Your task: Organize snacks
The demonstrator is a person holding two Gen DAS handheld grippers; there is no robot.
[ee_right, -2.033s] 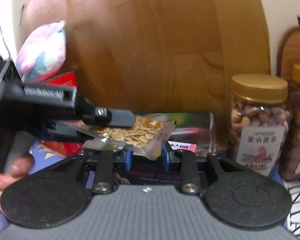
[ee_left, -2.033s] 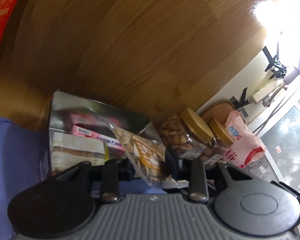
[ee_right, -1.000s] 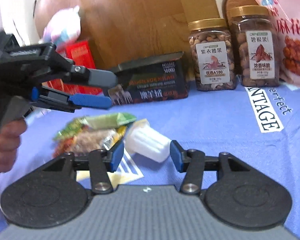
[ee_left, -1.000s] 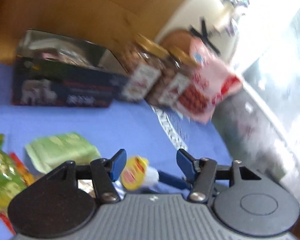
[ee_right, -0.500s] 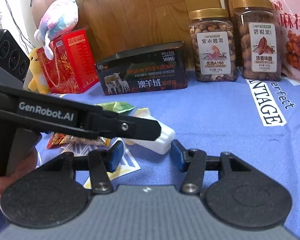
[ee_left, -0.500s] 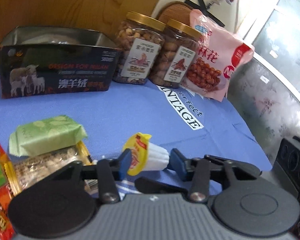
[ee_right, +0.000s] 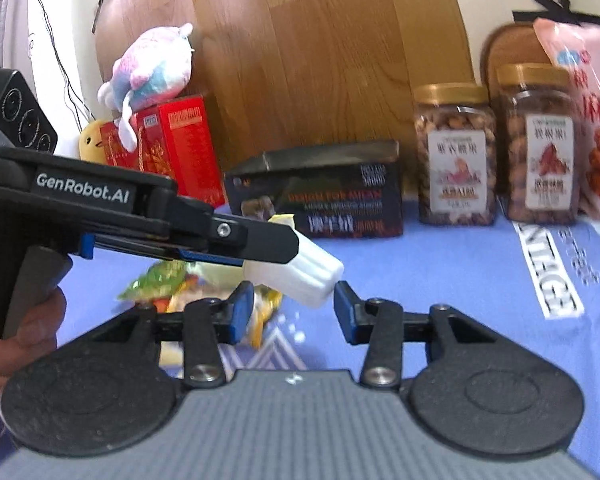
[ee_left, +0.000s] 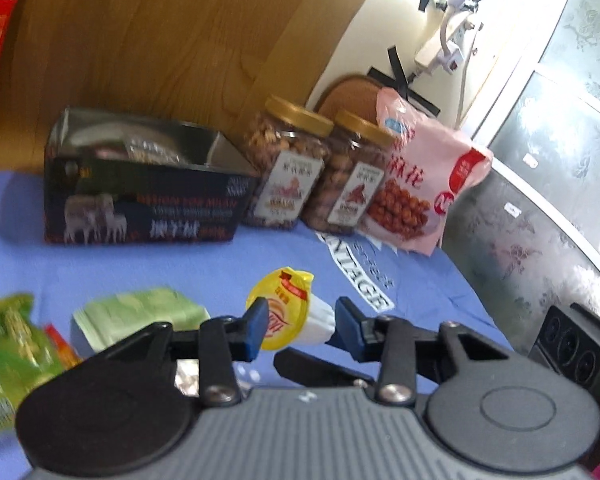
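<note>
Jelly cup (ee_left: 290, 312) sits between the left gripper (ee_left: 302, 326) fingers, above the tablecloth (ee_left: 260, 256); in right wrist view it's just ahead of the right gripper (ee_right: 294, 312), w/ snack packets (ee_right: 160, 284) on the cloth below & to its left. Tin box (ee_left: 140, 200) stands at the back, two nut jars (ee_left: 316, 172) side by side to its right, then a snack bag (ee_left: 416, 184) leaning by the 2nd jar. Left of the tin is a carton (ee_right: 172, 140) w/ a plush toy (ee_right: 152, 68) on top; wooden board (ee_right: 320, 48) behind them all.

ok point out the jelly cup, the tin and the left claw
jelly cup (ee_left: 278, 314): left wrist view, yellow foil lid.
tin (ee_left: 140, 212): left wrist view, front wall.
left claw (ee_left: 302, 326): left wrist view, between fingertips.
</note>
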